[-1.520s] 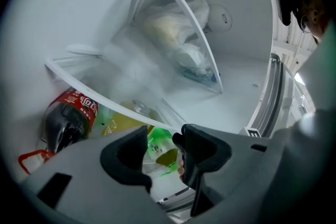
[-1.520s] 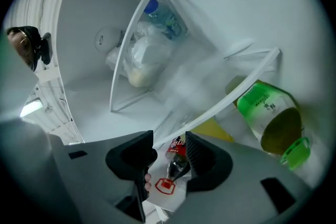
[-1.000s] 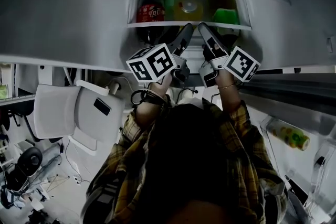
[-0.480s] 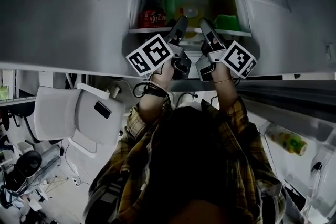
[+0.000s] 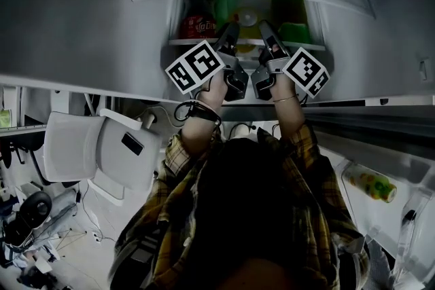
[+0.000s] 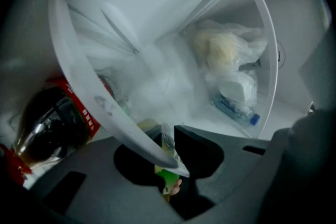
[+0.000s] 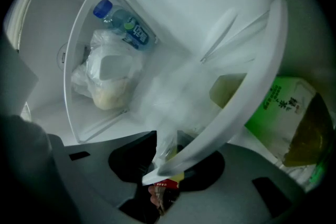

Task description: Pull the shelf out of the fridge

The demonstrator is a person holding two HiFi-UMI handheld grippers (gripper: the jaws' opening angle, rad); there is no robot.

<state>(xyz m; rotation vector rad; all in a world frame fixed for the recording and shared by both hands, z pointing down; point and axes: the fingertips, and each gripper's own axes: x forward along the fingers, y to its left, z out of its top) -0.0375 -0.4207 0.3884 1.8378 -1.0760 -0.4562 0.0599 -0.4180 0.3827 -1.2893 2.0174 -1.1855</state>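
The fridge shelf is a clear pane with a white front rim point(image 5: 309, 45), and drinks stand on it. Both grippers reach side by side to the middle of that rim. The rim point(image 6: 89, 92) runs slantwise across my left gripper point(image 6: 169, 157). That gripper's jaws are closing, and they press on the rim's edge. In the right gripper view the rim point(image 7: 247, 107) lies between the jaws of my right gripper point(image 7: 168, 162), which are just starting to close and still stand wide of it. From the head view, the left gripper point(image 5: 229, 30) and right gripper point(image 5: 266, 30) are a hand's width apart.
On the shelf stand a red cola bottle point(image 5: 196, 25), a yellow container point(image 5: 246, 15) and a green carton point(image 5: 296, 32). Above it, a clear compartment holds bagged food point(image 7: 107, 78) and a water bottle point(image 7: 126, 26). The open door at lower right carries a bottle point(image 5: 370, 183).
Both grippers have moved deeper into the fridge, from just in front of the shelf to its front rim, and have drawn closer together.
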